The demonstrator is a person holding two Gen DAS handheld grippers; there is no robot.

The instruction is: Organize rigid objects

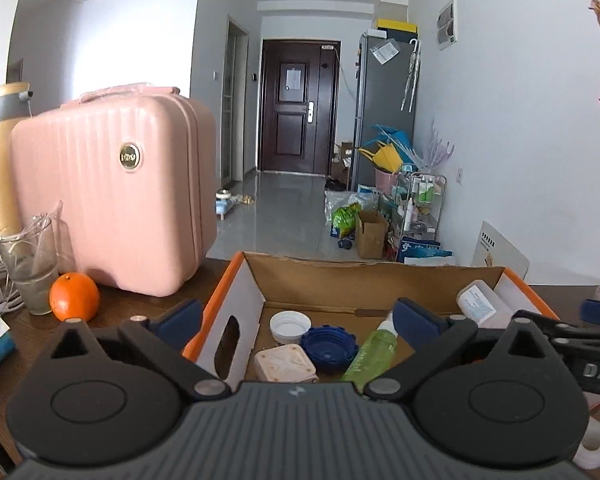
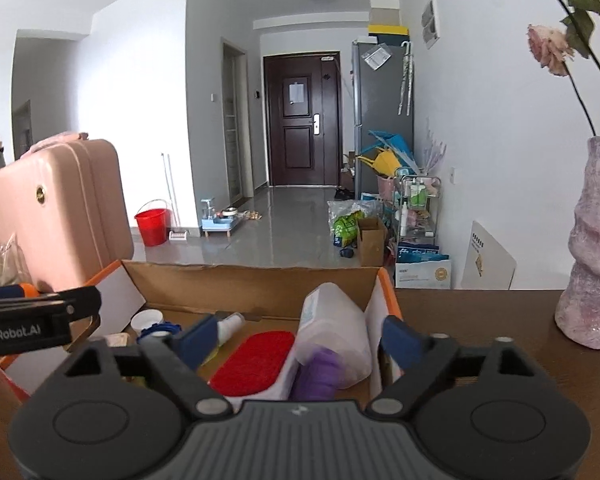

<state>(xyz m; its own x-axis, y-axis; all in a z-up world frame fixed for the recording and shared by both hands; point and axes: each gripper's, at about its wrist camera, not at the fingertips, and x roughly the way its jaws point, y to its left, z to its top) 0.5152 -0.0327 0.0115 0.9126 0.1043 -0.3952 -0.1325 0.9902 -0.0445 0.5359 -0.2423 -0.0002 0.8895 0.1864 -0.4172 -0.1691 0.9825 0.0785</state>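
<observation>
Box beside pink suitcase.

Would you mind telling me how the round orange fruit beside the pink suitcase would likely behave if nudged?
The round orange fruit would probably roll, since it sits loose on the flat wooden table. It looks firm. The pink suitcase close behind may stop it.

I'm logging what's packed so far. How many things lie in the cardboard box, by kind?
In the cardboard box:
Bottles: 2, green bottle, white bottle
Caps: 2, white cap, blue cap
Square beige piece: 1
Red-topped pad: 1
Purple item: 1
Total: 7
</observation>
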